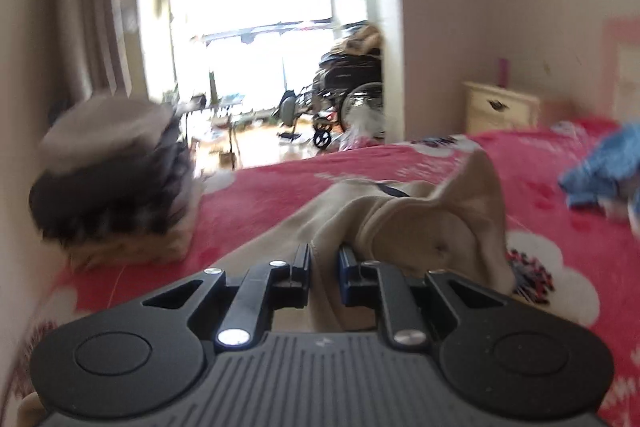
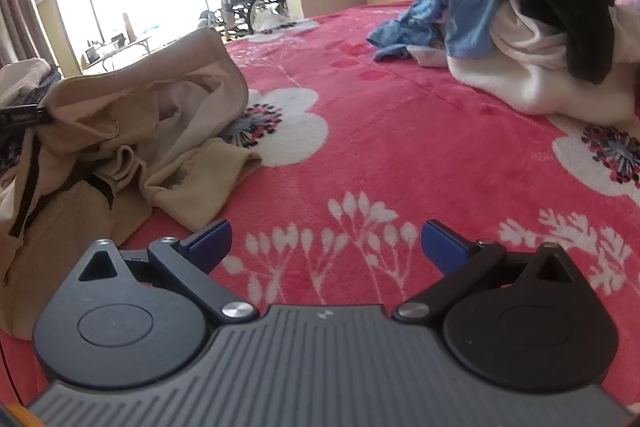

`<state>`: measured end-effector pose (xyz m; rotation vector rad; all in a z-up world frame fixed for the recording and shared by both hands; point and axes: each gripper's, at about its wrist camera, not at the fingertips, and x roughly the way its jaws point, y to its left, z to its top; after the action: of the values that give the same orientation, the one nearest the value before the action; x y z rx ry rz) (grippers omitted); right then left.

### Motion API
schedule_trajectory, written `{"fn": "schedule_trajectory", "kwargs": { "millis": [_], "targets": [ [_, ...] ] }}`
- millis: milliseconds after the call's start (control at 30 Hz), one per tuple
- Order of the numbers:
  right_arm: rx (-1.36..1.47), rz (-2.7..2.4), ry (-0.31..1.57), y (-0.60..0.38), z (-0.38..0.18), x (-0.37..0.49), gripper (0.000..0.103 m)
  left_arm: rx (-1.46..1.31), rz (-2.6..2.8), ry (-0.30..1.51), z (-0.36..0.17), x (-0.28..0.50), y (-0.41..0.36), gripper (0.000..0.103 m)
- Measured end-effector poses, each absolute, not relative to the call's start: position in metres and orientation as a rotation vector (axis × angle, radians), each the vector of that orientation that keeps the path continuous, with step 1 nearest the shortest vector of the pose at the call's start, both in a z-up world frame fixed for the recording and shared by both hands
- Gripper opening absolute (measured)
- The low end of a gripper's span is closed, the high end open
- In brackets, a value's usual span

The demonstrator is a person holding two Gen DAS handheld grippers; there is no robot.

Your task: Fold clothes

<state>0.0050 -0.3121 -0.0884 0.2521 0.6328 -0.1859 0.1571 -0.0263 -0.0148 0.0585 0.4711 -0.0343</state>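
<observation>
Left wrist view: the left gripper (image 1: 324,257) pinches the beige garment (image 1: 420,219) beside the folded stack (image 1: 112,179); the right gripper (image 2: 326,241) gapes empty, likely needing a second grip.

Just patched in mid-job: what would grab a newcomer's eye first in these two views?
The bright red fleece blanket with white flowers fills both views. On it the crumpled beige garment is pinched in the left gripper, while the right gripper hangs open over bare blanket. At far right sits an unfolded blue, white and black clothes heap.
</observation>
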Motion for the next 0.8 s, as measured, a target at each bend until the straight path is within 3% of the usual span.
{"fn": "schedule_trajectory", "kwargs": {
  "millis": [167,367,433,500,567,633,767,800],
  "targets": [
    [0.203,0.031,0.593,-0.280,-0.073,0.027,0.101,-0.213,-0.075,0.570,-0.014,0.172,0.038,0.014],
    [-0.063,0.426,0.407,-0.205,-0.052,0.086,0.097,-0.291,-0.107,0.571,-0.014,0.169,0.063,0.014],
    [-0.139,0.508,0.392,-0.180,-0.053,0.116,0.090,-0.297,-0.120,0.573,-0.015,0.170,0.062,0.014],
    [-0.239,0.579,0.393,-0.155,-0.058,0.144,0.075,-0.303,-0.134,0.575,-0.016,0.172,0.062,0.014],
    [-0.369,0.606,0.385,-0.130,-0.068,0.163,0.071,-0.304,-0.150,0.571,-0.018,0.173,0.062,0.014],
    [-0.481,0.618,0.399,-0.111,-0.083,0.181,0.061,-0.298,-0.170,0.565,-0.020,0.173,0.061,0.015],
    [-0.548,0.600,0.498,-0.102,-0.105,0.203,0.024,-0.293,-0.238,0.561,-0.021,0.170,0.061,0.017],
    [-0.506,0.604,0.513,-0.107,-0.103,0.202,0.022,-0.292,-0.261,0.561,-0.021,0.168,0.060,0.019]
  ]
}}
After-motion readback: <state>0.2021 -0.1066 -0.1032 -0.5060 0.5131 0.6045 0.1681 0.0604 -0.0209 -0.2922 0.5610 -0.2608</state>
